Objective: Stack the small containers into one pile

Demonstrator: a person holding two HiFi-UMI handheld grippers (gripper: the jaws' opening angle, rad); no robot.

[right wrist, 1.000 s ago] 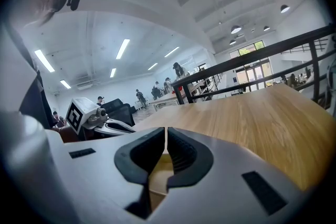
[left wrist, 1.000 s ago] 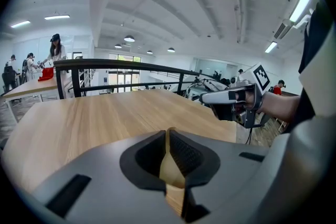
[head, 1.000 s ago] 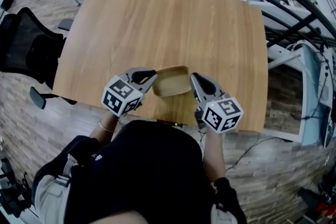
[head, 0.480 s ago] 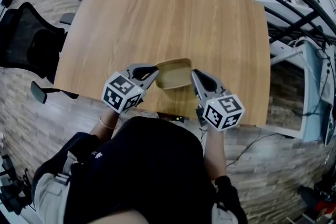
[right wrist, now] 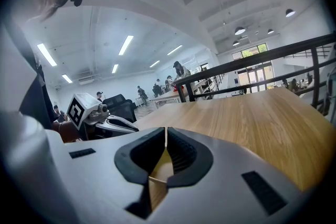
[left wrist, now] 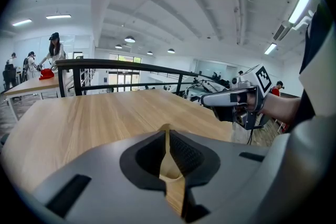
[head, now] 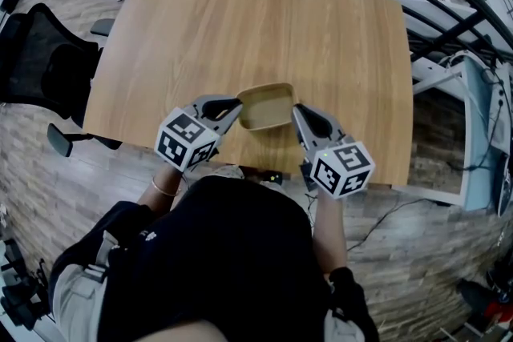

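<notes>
- The wooden table (head: 240,20) is the largest item. A black office chair (head: 40,68) stands beyond the table's left edge.
- The small container (head: 266,106) is a tan rectangular tray with rounded corners. It is positioned open side up, near the table's front edge. Its long axis runs across the table, from one gripper to the other.
- The left gripper (head: 237,105) has its jaws almost together, clamped on the thin left rim of the small container.
- The right gripper (head: 295,110) has its jaws almost together, clamped on the right rim.
- Each marker cube (head: 186,142) carries black-and-white square patterns and hangs past the table's front edge.
</notes>
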